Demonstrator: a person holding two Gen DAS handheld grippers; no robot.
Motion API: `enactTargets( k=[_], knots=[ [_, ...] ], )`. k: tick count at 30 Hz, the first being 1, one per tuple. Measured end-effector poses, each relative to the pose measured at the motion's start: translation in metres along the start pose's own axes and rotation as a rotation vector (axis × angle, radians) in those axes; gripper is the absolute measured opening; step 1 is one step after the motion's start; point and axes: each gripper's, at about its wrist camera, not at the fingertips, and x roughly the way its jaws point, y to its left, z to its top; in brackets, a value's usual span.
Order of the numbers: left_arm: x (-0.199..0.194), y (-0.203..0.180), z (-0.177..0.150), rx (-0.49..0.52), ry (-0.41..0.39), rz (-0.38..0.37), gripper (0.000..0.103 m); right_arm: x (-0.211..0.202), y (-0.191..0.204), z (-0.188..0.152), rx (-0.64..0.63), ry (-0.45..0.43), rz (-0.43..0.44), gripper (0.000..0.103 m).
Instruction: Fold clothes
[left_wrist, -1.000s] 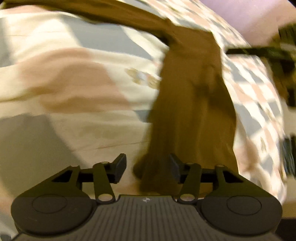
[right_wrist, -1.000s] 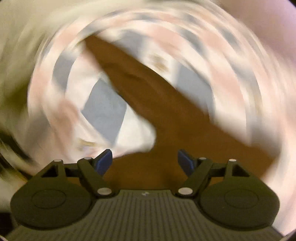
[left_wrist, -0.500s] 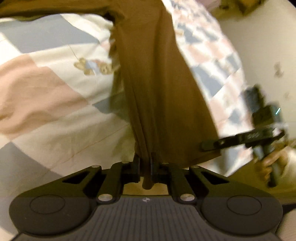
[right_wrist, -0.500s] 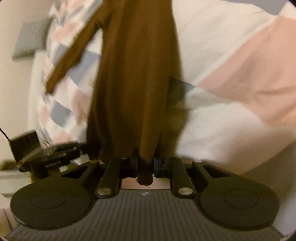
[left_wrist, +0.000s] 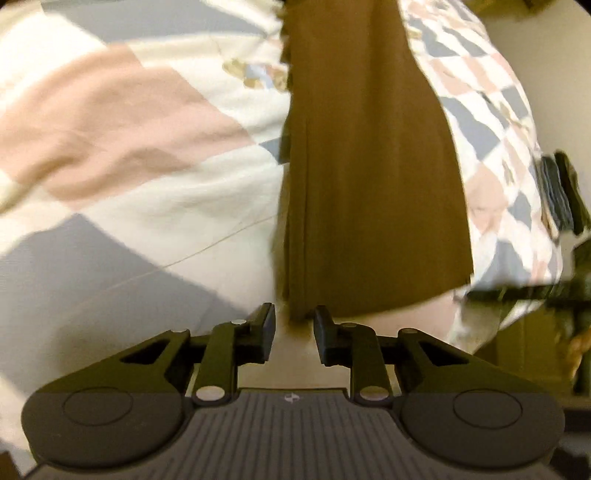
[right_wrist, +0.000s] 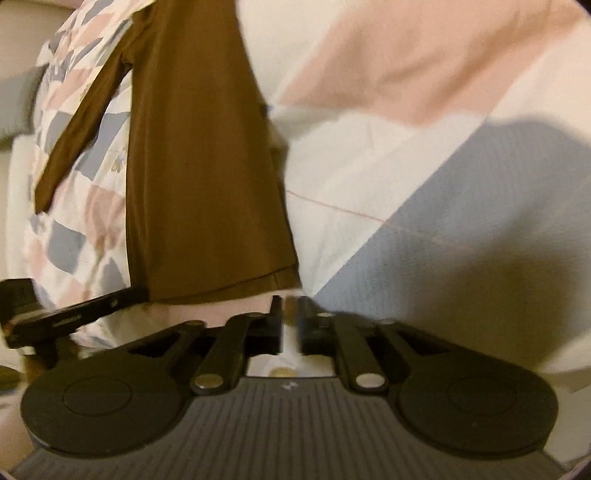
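A brown long-sleeved garment (left_wrist: 369, 166) lies flat in a narrow lengthwise strip on the patchwork quilt (left_wrist: 129, 147). My left gripper (left_wrist: 294, 326) hovers at the hem's left corner. Its jaws are opening, and the cloth ends just ahead of the tips without being pinched. In the right wrist view the garment (right_wrist: 199, 166) runs away from me, one sleeve (right_wrist: 81, 122) stretched out to the left. My right gripper (right_wrist: 291, 319) sits at the hem's right corner, jaws opening, with only pale bedding showing in the gap. Each gripper shows in the other's view: the right gripper (left_wrist: 517, 291), the left gripper (right_wrist: 74, 314).
The quilt (right_wrist: 406, 147) has pink, grey and cream patches and a teddy-bear print (left_wrist: 255, 74). Its edge drops away close to both grippers. A grey pillow (right_wrist: 18, 99) lies at the far left, and a pale wall (left_wrist: 546, 74) rises beyond the bed.
Half a second ago both grippers were shut on the hem corners, holding the cloth. Now both pairs of jaws have parted and the hem rests on the quilt.
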Motion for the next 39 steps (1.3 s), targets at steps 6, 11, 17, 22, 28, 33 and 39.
enactTargets(
  k=[6, 11, 17, 22, 28, 33, 39],
  knots=[
    [-0.012, -0.015, 0.032, 0.076, -0.105, 0.014, 0.029, -0.026, 0.057, 0.017, -0.213, -0.298, -0.079, 0.039],
    [0.044, -0.044, 0.05, 0.131, -0.026, 0.076, 0.013, 0.031, 0.058, 0.032, -0.219, -0.22, -0.155, 0.013],
    [0.012, -0.027, 0.124, -0.053, -0.231, 0.044, 0.058, -0.002, 0.052, 0.061, -0.206, -0.279, -0.116, 0.036],
    [0.025, -0.007, 0.217, -0.213, -0.409, 0.011, 0.076, -0.012, 0.056, 0.167, -0.253, -0.434, 0.003, 0.057],
    [0.072, 0.023, 0.264, -0.39, -0.446, -0.084, 0.056, 0.031, 0.023, 0.295, -0.125, -0.407, 0.211, 0.06],
    [0.086, 0.029, 0.271, -0.38, -0.538, -0.078, 0.009, 0.059, 0.004, 0.303, -0.078, -0.371, 0.332, 0.005],
    [0.085, 0.019, 0.279, -0.284, -0.443, 0.048, 0.019, 0.058, -0.001, 0.3, -0.028, -0.334, 0.23, 0.004]
  ],
)
